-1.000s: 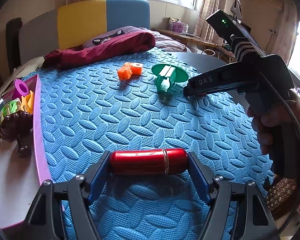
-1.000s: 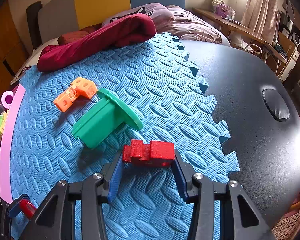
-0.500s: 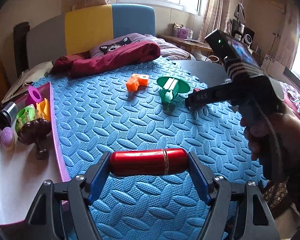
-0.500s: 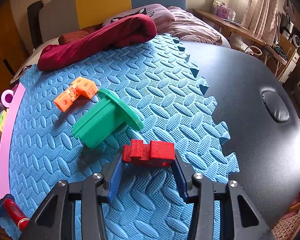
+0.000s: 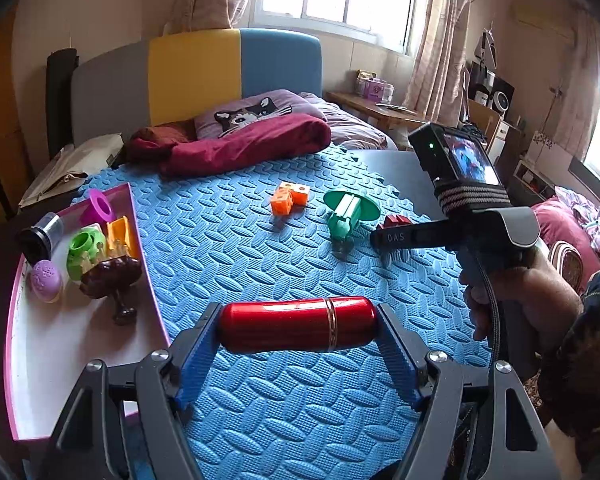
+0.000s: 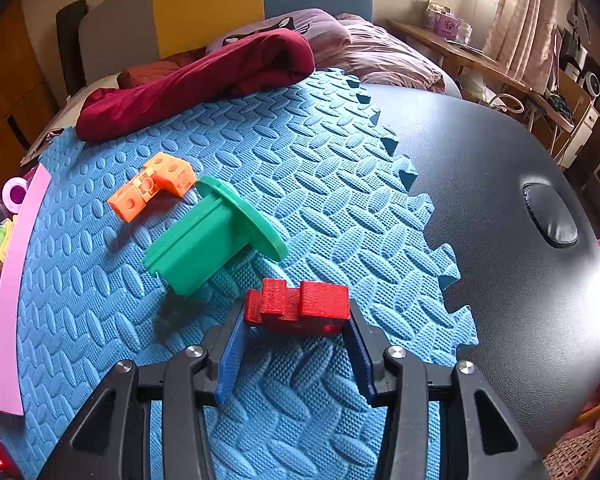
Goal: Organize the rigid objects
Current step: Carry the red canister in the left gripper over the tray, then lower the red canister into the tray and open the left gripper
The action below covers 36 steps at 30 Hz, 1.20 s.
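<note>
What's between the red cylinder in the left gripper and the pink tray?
Nothing visible. The red cylinder sits gripped in the left gripper, with only bare blue mat before the pink tray; the tray's near end looks free.

Beside the pink tray (image 6: 8,300), the frame's left edge cuts off its toys in the right wrist view. The right gripper's body hides most of the red block (image 5: 396,221) in the left wrist view.

A glossy red cylinder (image 5: 296,324) lies crosswise, lifted above the mat. A blocky red piece (image 6: 298,306) sits near right; green flanged piece (image 6: 212,236) and orange blocks (image 6: 152,190) lie farther left.
</note>
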Each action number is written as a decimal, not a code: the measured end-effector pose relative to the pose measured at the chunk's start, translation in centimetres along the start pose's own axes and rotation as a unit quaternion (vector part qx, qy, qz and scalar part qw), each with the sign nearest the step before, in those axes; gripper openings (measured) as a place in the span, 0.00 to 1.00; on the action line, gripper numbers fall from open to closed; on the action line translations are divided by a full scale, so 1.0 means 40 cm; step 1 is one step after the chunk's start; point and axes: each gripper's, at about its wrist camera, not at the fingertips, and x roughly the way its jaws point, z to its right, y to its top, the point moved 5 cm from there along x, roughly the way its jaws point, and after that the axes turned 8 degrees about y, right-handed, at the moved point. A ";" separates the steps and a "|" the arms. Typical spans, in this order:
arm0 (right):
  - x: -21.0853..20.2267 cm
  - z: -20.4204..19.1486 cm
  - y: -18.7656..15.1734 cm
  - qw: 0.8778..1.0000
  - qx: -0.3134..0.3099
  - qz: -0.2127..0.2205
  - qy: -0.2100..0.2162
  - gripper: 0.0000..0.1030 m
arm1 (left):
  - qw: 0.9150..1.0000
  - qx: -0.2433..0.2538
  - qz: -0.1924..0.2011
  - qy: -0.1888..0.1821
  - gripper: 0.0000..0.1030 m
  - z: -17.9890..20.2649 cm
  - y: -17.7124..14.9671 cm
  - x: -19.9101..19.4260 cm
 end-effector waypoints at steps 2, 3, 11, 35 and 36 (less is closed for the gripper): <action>-0.001 -0.001 0.000 1.000 0.000 0.000 0.000 0.45 | 1.000 -0.004 0.002 0.001 0.73 -0.009 0.002 -0.009; -0.001 -0.001 0.001 1.000 -0.001 0.000 -0.001 0.45 | 1.000 -0.007 0.003 0.003 0.73 -0.016 0.003 -0.014; -0.001 -0.002 0.001 1.000 -0.002 0.001 -0.001 0.45 | 0.999 -0.035 0.005 0.018 0.73 -0.077 0.009 -0.037; -0.003 -0.002 0.002 1.000 -0.007 0.002 -0.003 0.45 | 0.969 -0.213 -0.033 0.120 0.73 -0.515 -0.088 -0.051; -0.003 -0.004 0.001 1.000 -0.007 0.002 -0.004 0.45 | 0.969 -0.214 -0.036 0.120 0.73 -0.520 -0.089 -0.043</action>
